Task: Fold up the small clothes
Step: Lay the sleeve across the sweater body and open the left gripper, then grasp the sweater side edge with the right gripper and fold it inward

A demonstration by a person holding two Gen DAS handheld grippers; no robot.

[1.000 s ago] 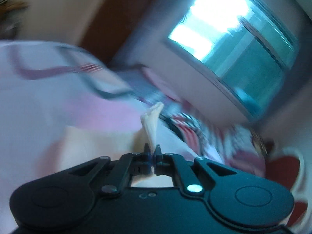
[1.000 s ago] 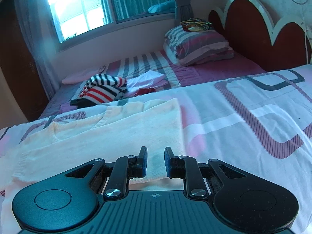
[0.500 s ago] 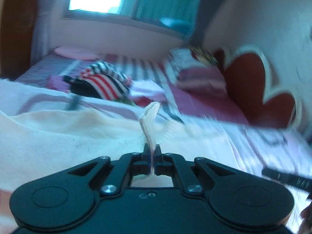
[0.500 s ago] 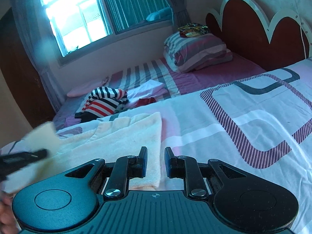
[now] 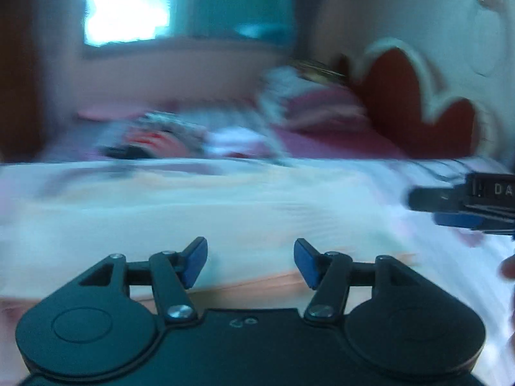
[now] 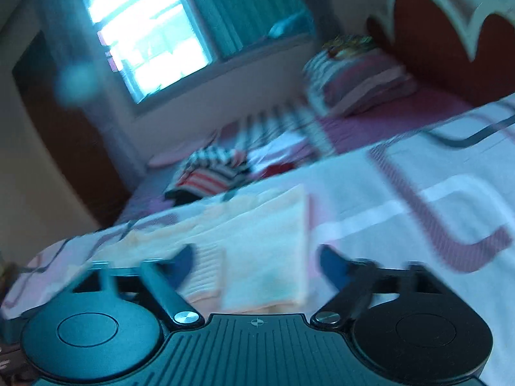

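Observation:
A cream knitted garment [image 5: 225, 212] lies folded flat on the white patterned bedsheet [image 6: 434, 199]; it also shows in the right wrist view [image 6: 264, 244]. My left gripper [image 5: 250, 262] is open and empty just above the garment's near edge. My right gripper [image 6: 254, 262] is open wide and empty over the garment's near right corner. The right gripper's fingers [image 5: 457, 199] enter the left wrist view from the right. Both views are blurred by motion.
A pile of striped red, white and black clothes [image 6: 209, 173] lies on the far purple striped bed. Striped pillows [image 6: 360, 77] rest against a red headboard [image 6: 434, 32]. A bright window [image 6: 145, 45] is in the back wall.
My left gripper opened and let go of the cream garment edge, which now lies flat. My right gripper opened wider and tilted. Both cameras are moving.

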